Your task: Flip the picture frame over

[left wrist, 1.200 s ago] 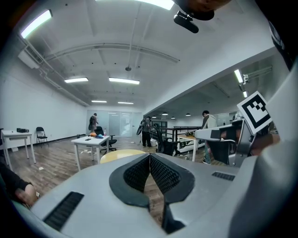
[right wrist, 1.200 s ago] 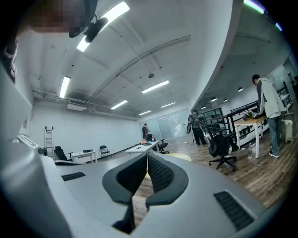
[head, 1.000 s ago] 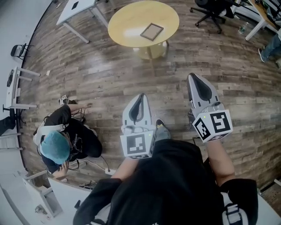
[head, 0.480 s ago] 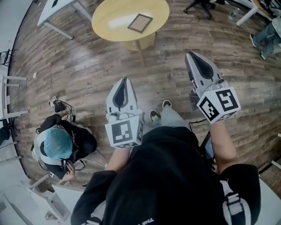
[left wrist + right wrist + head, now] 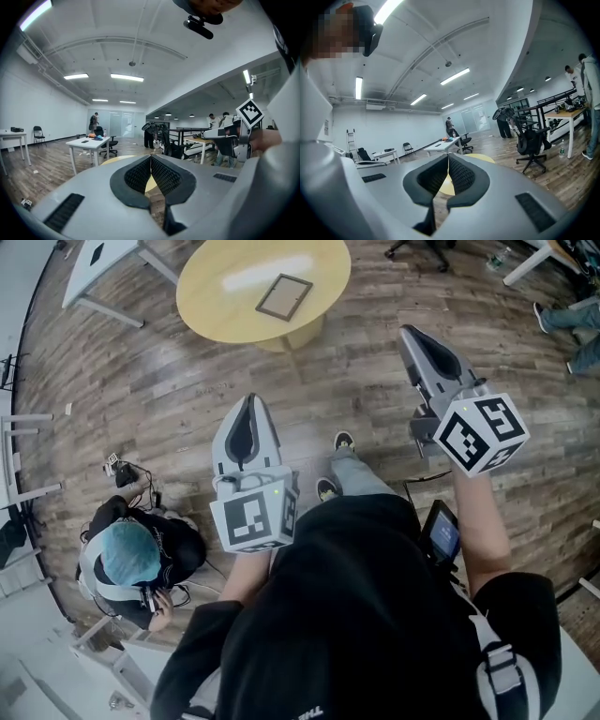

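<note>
The wood floor (image 5: 169, 399) fills most of my head view. At the top of it stands the round yellow table (image 5: 216, 306). Low on the left, a person in a teal cap (image 5: 129, 554) crouches on the floor, just beside my left arm's side of the picture.

Both grippers hang over bare floor, well short of the table. The left gripper (image 5: 247, 401) sits nearer my body. The right gripper (image 5: 410, 332) reaches further ahead and off to the right. In the left gripper view, the left one is clenched with its pads (image 5: 161, 174) pressed together at the tip and nothing between them. The right gripper view shows the same: pads (image 5: 459, 174) meeting, clenched on nothing.

The frame (image 5: 284, 296) lies flat near the middle of the table, a dark border round a tan panel, untouched and well apart from both grippers.
</note>
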The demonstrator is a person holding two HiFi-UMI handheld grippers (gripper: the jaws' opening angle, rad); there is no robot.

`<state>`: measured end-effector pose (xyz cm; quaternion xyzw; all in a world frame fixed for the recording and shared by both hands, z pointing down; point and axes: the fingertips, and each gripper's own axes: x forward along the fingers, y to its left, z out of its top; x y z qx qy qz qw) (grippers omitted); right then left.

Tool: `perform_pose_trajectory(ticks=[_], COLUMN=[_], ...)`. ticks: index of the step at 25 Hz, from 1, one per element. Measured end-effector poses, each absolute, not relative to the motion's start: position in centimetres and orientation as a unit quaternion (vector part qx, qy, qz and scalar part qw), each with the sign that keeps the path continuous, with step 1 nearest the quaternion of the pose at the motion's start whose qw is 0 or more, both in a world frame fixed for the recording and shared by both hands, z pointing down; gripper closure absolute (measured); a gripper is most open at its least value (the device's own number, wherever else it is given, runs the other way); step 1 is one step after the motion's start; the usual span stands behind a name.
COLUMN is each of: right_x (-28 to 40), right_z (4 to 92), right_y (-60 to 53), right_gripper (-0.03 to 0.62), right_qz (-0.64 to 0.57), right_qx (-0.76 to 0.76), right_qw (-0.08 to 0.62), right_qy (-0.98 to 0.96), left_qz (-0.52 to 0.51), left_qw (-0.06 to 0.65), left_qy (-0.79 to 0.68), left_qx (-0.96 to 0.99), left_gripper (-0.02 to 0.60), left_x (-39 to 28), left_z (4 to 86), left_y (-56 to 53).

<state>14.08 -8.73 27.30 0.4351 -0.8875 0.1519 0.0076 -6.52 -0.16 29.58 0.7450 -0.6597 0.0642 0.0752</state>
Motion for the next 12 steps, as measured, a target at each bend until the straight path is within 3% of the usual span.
perform_pose_trajectory(ticks=[12], right_x=[14.5], right_z=[27.9], right_y=[-18.6], right_gripper=[0.576], right_qz=[0.108], right_qx=[0.403], right_qw=[0.019], right_qy=[-0.909], left_qz=[0.101], left_qw=[0.048], left_qy=[-0.666], left_qx=[0.738], left_gripper=[0.558], left_x=[-3.7], left_z=[29.7], left_y=[-10.8])
